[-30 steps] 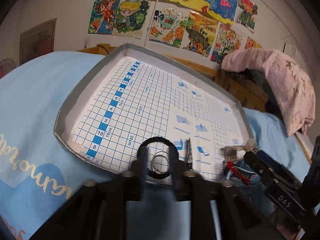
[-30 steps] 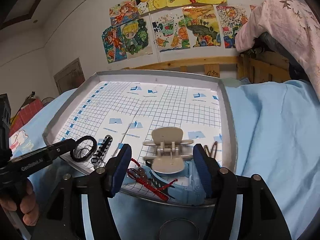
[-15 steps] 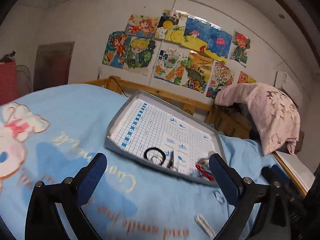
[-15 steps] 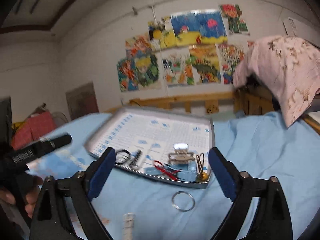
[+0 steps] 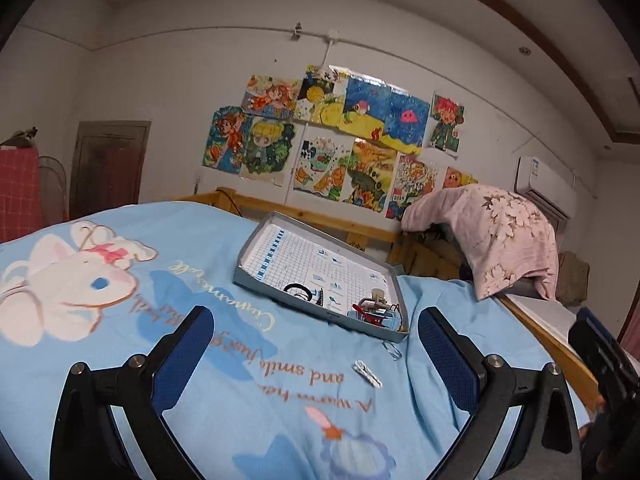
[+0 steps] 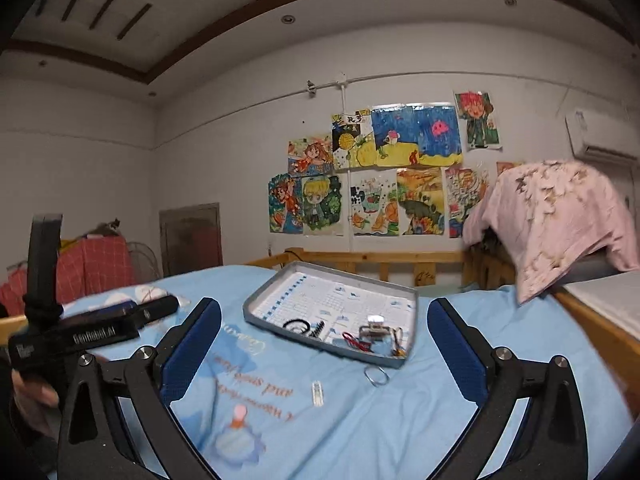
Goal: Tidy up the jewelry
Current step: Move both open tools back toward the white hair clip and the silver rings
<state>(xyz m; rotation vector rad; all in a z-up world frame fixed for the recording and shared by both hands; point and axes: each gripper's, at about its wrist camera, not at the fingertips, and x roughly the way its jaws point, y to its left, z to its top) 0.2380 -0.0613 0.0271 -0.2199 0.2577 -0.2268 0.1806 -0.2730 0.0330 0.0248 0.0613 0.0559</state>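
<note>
Light: dim indoor, even; source not visible, small ceiling spots (image 6: pixel 286 19) look unlit.
Glare: faint sheen on top wall drawings (image 5: pixel 362 80).
Shadows: soft, thin dark strip under tray (image 5: pixel 320 312) near edge on the bed (image 5: pixel 224 344).
Blur: right view softer, bed print smeared; left gripper (image 6: pixel 92 330) motion-blurred there.
Distortion: strong fisheye both views, walls/ceiling bow, black vignette in corners.

Colourful drawings (image 5: pixel 340 136) on the wall; pink blanket (image 6: pixel 556 216) draped over wooden rail (image 6: pixel 384 258).
</note>
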